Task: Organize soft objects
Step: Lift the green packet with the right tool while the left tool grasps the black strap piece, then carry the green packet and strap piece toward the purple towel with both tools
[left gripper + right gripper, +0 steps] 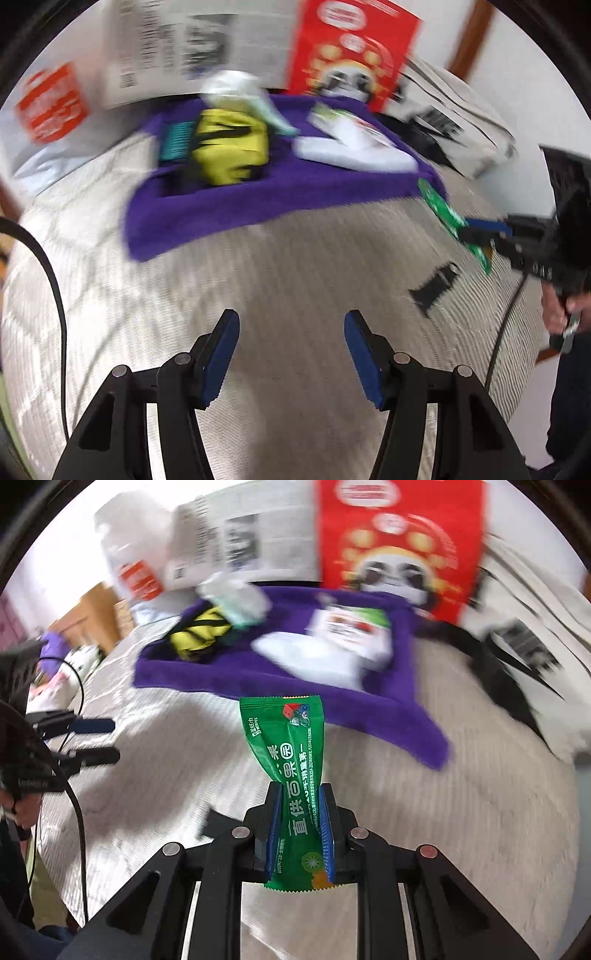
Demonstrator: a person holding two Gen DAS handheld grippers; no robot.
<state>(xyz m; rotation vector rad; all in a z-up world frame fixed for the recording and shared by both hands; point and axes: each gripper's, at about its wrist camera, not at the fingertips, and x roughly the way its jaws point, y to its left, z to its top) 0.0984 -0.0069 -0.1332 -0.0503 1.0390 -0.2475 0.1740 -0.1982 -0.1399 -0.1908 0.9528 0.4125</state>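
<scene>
Right gripper: jaws nearly closed, both blue pads pressing on a green sachet, which is pinched at its waist. The sachet's lower serrated edge sits back between the fingers, toward the camera; its upper half projects forward past the fingertips and fans out, clear of the bed. In the left wrist view the same sachet appears at the right margin, clamped at the tip of the right gripper, just off the near right corner of the purple towel.

Left gripper: jaws roughly half open, nothing between the pads, poised over the pale ribbed bedcover.

Purple towel: spread on the bedcover ahead of both grippers, carrying a yellow bundle with black markings, a white pack and a pale crumpled item. A red panda-print box stands behind the towel. Background detail is motion-blurred.
</scene>
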